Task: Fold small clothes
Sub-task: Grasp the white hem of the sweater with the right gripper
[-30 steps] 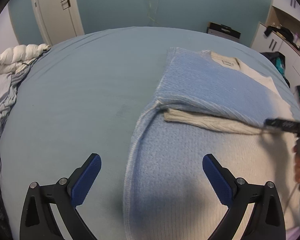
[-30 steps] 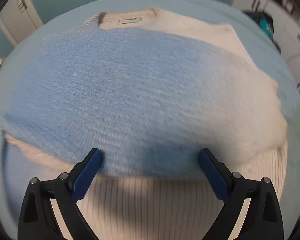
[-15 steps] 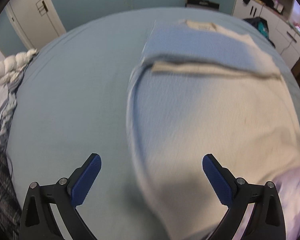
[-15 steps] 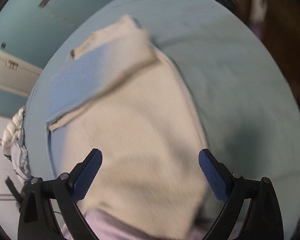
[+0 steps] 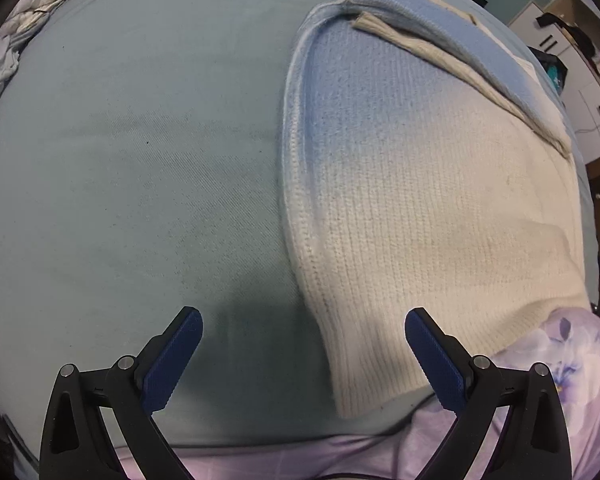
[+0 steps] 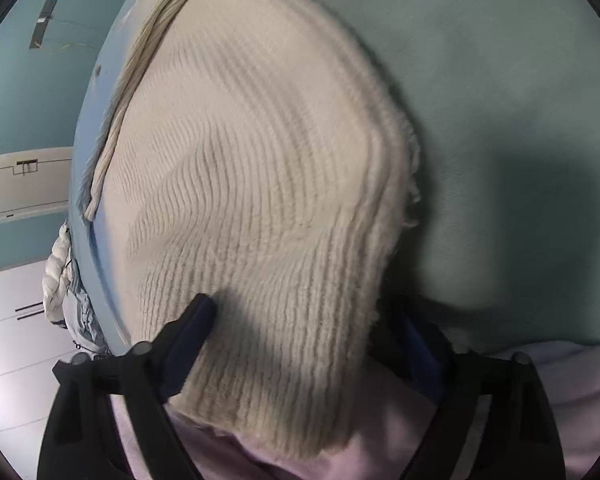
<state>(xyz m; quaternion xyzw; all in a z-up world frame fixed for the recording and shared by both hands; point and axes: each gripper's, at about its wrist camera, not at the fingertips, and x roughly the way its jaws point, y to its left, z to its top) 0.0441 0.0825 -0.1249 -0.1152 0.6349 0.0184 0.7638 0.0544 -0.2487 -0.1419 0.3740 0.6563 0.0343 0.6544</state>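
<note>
Big blue bed sheet (image 5: pixel 140 168) fills my left view. Sweater (image 5: pixel 412 208) lies flat on it, blue at far end, cream near me, top part folded over. Purple flowery cloth (image 5: pixel 556 356) sits under sweater's near edge. White bedding (image 5: pixel 32 4) bunched far left. My left gripper (image 5: pixel 303 354) jaws wide apart, holding nothing; sweater's left edge runs between them. My right gripper (image 6: pixel 312 344) jaws spread too, sweater's (image 6: pixel 260 184) cream hem bunched between them, touching left finger (image 6: pixel 192 332). Right finger mostly hidden behind cloth.
</note>
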